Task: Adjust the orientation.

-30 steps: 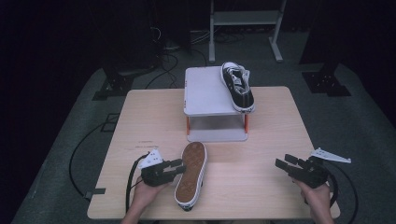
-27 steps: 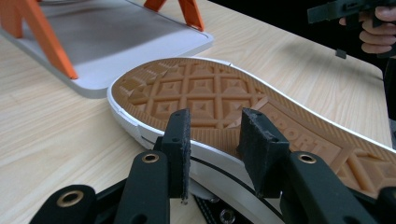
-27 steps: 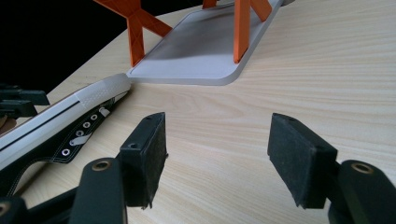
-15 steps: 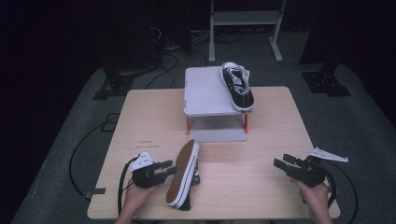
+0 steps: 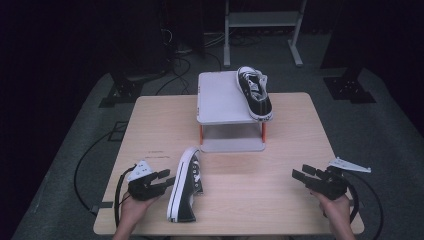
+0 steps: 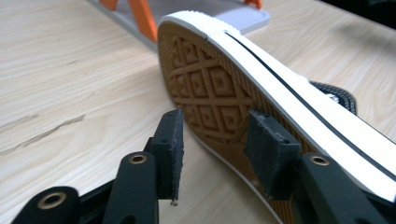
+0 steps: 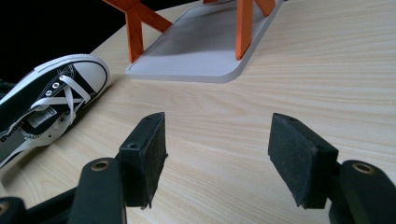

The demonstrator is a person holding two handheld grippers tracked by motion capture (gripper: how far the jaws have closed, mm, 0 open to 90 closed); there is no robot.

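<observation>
Two black-and-white sneakers are in play. One sneaker lies tipped on its side on the desk, at about seven o'clock from the desk's centre in the high view, its toe pointing to twelve o'clock toward the grey stand and its tan sole facing nine o'clock. The left tool sits just beside that sole at nine o'clock; its jaws have just been opening, and in the left gripper view one pad lies against the sole while the other pad stands clear of it, so the shoe is released, not clamped. The other sneaker rests on the stand's top shelf along its three o'clock edge. The right tool hovers at about four o'clock, well apart from both shoes, jaws spread with nothing between them.
</observation>
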